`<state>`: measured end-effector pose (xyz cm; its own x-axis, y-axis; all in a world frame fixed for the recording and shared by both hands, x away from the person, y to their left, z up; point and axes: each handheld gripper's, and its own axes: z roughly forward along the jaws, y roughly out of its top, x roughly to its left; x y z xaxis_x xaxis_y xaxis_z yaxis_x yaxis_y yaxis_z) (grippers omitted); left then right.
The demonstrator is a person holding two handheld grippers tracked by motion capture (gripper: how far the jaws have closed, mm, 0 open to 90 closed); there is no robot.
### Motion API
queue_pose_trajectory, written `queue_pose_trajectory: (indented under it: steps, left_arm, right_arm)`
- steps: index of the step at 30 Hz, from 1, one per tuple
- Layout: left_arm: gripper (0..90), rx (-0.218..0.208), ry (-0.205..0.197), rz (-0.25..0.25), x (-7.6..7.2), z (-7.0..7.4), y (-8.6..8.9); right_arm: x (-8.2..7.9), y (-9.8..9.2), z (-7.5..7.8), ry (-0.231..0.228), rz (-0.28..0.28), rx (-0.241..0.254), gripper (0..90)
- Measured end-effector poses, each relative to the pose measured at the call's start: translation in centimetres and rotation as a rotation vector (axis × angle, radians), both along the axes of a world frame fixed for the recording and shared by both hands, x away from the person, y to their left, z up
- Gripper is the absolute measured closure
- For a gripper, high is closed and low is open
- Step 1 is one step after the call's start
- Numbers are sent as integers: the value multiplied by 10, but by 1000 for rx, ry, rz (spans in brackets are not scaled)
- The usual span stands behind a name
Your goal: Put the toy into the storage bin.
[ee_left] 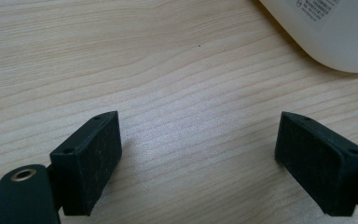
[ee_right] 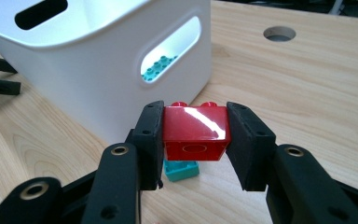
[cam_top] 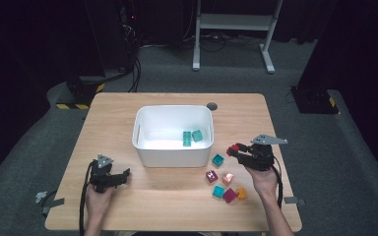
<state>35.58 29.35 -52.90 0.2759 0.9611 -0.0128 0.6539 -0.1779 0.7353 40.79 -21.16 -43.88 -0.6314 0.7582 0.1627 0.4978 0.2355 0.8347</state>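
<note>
Red brick (ee_right: 195, 132): clamped between my right jaws (ee_right: 195, 140), above the surface (ee_right: 307, 84), just beside the white tub (ee_right: 98, 70). My left jaws (ee_left: 198, 163): apart, nothing between.

A light wooden table (cam_top: 128, 206) is standing on grey carpet, with a round cable hole (cam_top: 211, 106) near its far edge. A white bin (cam_top: 173, 158) is sitting on it near the middle. Right of the bin, loose blocks are lying on the wood: a teal one (cam_top: 218, 160) just beside the bin, then a magenta one (cam_top: 211, 176), a pink one (cam_top: 227, 178), another teal (cam_top: 218, 191), a purple one (cam_top: 230, 195) and an orange one (cam_top: 241, 193) clustered nearer the front edge.
</note>
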Motion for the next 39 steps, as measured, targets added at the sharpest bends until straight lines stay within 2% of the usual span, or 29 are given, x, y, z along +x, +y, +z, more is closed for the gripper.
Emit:
queue_pose_trajectory:
  steps: [23, 39]
  left_arm:
    - [146, 1, -1, 0, 0, 0, 0]
    - [146, 1, -1, 0, 0, 0, 0]
  right_arm:
    - [6, 12, 28, -32, 29, -2, 590]
    - [10, 18, 47, -66, 48, 25, 591]
